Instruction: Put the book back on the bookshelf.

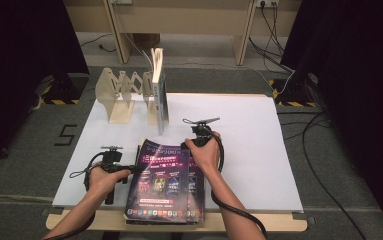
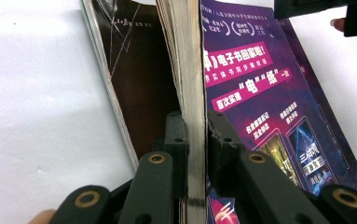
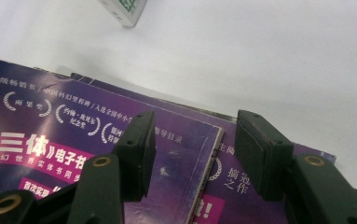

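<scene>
High view shows a wooden book rack (image 1: 120, 95) at the far left of the white bench (image 1: 259, 150), with one book (image 1: 160, 97) already standing upright against the rack's right end. Well nearer the person than the rack, a stack of purple-covered books (image 1: 164, 182) lies flat at the bench's near edge.

At the stack's left side, the left gripper (image 1: 124, 169) has its jaws clamped on the page edge of the top book (image 2: 241, 93); in the left gripper view the pads squeeze the paper block from both sides, and that edge looks lifted off the dark-covered book (image 2: 139, 79) beneath. The right gripper (image 1: 195, 142) hovers over the stack's far right corner, on the side toward the rack. Its jaws stand wide apart with nothing between the pads, straddling the top book's corner (image 3: 209, 140) without touching it.

As I judge it, the shelving is partly done: one book is in the rack and several are left in the stack. The top book is gripped on one side only, so the second grip, the lift and the carry to the rack remain.
</scene>
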`<state>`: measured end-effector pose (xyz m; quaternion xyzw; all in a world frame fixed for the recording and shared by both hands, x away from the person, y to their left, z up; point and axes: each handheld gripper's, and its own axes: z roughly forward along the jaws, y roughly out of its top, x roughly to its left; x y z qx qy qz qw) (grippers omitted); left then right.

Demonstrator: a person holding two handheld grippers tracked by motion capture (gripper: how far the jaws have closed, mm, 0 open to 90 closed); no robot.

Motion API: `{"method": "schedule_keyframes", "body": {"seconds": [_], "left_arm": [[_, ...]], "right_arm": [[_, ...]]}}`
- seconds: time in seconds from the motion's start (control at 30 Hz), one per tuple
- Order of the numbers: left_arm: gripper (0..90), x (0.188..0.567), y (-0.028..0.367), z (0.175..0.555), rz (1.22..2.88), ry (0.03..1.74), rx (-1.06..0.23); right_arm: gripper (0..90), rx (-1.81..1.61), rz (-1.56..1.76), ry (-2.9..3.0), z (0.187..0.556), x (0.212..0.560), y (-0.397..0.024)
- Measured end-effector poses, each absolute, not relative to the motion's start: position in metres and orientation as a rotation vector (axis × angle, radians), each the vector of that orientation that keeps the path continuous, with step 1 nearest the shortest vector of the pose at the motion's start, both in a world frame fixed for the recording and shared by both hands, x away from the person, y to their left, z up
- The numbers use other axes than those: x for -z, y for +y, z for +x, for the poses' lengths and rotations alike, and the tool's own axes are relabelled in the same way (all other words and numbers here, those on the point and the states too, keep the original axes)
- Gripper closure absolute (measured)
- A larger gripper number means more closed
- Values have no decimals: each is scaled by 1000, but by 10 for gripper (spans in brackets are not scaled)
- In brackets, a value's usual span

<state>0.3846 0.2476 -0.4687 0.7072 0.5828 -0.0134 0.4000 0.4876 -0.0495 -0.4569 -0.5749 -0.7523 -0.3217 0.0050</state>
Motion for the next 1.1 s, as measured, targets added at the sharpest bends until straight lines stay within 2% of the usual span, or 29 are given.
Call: {"method": "schedule_keyframes", "body": {"seconds": [0.37, 0.9, 1.1], "left_arm": [[793, 470, 248, 385, 1787, 1481, 35], [779, 474, 247, 382, 1771, 1502, -3], [778, 475, 247, 381, 1767, 1502, -1]], "right_arm": [[475, 1009, -1793, -2335, 492, 460, -44], [562, 1098, -1791, -2206, 484, 448, -53], [609, 1030, -1779, -2198, 479, 451, -54]]}}
